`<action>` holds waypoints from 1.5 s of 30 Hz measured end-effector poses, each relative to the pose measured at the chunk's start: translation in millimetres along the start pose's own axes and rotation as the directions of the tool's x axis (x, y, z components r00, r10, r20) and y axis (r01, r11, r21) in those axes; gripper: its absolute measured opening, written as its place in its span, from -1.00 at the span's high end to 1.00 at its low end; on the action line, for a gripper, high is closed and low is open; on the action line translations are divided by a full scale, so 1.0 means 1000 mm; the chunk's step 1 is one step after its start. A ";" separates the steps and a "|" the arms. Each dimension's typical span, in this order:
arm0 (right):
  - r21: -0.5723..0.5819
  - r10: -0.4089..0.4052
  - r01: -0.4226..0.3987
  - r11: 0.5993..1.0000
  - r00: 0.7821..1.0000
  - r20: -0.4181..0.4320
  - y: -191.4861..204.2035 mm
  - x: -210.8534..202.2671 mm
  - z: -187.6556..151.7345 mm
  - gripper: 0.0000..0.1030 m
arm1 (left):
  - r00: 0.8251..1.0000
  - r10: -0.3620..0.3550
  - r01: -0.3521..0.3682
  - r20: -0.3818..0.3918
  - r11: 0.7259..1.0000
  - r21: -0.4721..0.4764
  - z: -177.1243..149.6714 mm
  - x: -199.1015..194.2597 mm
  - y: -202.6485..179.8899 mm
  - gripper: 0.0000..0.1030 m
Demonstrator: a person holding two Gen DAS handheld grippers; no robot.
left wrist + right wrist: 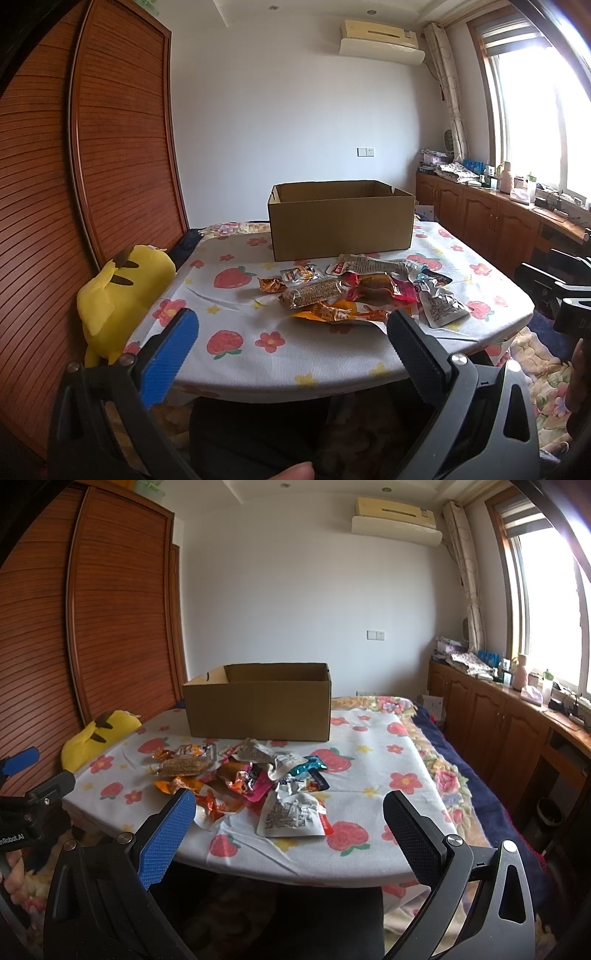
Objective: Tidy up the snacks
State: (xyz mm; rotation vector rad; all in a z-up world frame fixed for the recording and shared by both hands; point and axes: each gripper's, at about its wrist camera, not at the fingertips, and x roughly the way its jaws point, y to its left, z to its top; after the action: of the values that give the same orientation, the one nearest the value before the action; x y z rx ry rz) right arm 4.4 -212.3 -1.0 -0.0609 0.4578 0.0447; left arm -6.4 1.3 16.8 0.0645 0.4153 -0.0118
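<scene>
While both grippers hang short of the near edge, the table (325,365) under its strawberry-and-flower cloth fills the middle of both views. At its far side stands an open cardboard box (341,229), flaps out of the way, its inside not visible from here. To the table's left a yellow plush toy (118,291) leans against the slatted wooden wardrobe (122,140). The snacks lie in a loose heap (240,775) on the cloth just in front of the box: a clear-wrapped corn cob (314,291), orange and red packets, and a white pouch (293,814) nearest the edge. The left gripper (291,332) is spread wide with nothing between its fingers; the right gripper (290,814) is likewise spread wide and empty.
</scene>
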 end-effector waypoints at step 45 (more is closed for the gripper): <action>0.003 0.006 -0.006 1.000 0.999 -0.040 -0.007 0.010 -0.009 -1.00 | 0.999 -0.027 0.027 -0.035 1.000 -0.007 -0.006 0.011 -0.005 -1.00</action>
State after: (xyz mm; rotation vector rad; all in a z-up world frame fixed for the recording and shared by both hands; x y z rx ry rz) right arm 9.2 -219.2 -13.4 -0.0574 0.4980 0.0486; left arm 1.4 -3.8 6.7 0.0523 0.4516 -0.0359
